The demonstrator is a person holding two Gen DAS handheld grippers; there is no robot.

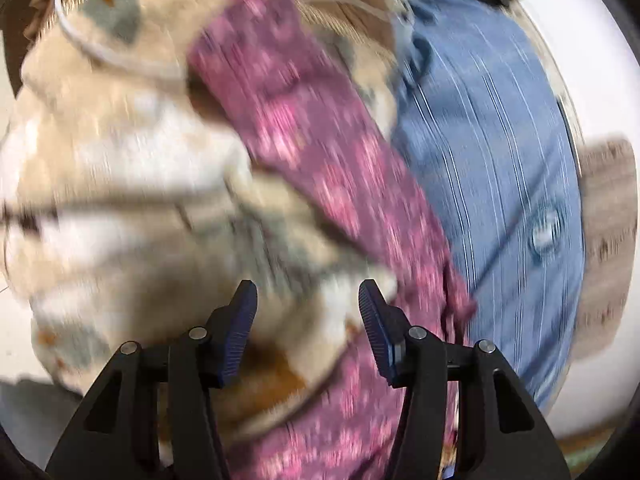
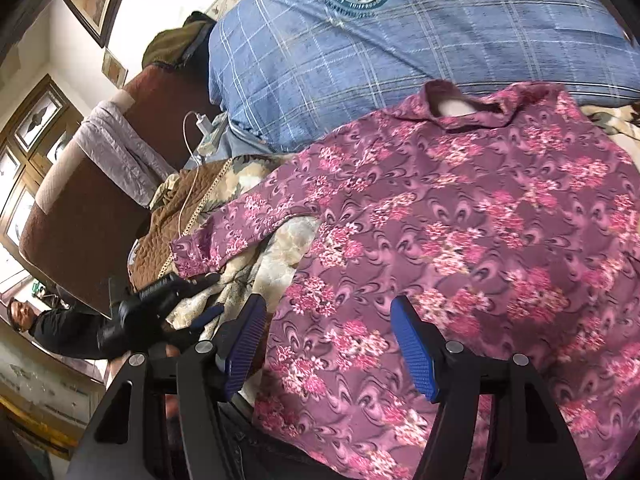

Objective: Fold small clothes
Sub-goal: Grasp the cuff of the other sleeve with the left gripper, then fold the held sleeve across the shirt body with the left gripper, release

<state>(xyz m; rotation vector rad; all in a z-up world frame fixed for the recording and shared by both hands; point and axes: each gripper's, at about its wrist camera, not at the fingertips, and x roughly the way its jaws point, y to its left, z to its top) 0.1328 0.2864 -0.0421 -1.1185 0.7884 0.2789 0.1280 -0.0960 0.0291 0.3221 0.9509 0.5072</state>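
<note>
The pink floral long-sleeved shirt (image 2: 460, 220) lies spread (collar by the blue checked pillow (image 2: 360, 52)); both the left gripper (image 1: 308, 320) and the right gripper (image 2: 328, 340) gape above it, holding nothing.

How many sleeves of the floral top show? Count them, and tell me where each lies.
1: the floral top's left-hand sleeve stretches out over the beige bedspread. The other sleeve is cut off at the right edge of the picture.

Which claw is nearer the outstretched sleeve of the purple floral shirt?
Left. The left claw sits open just below the sleeve's cuff end. The right claw hovers open over the shirt's lower body, farther from the sleeve.
</note>
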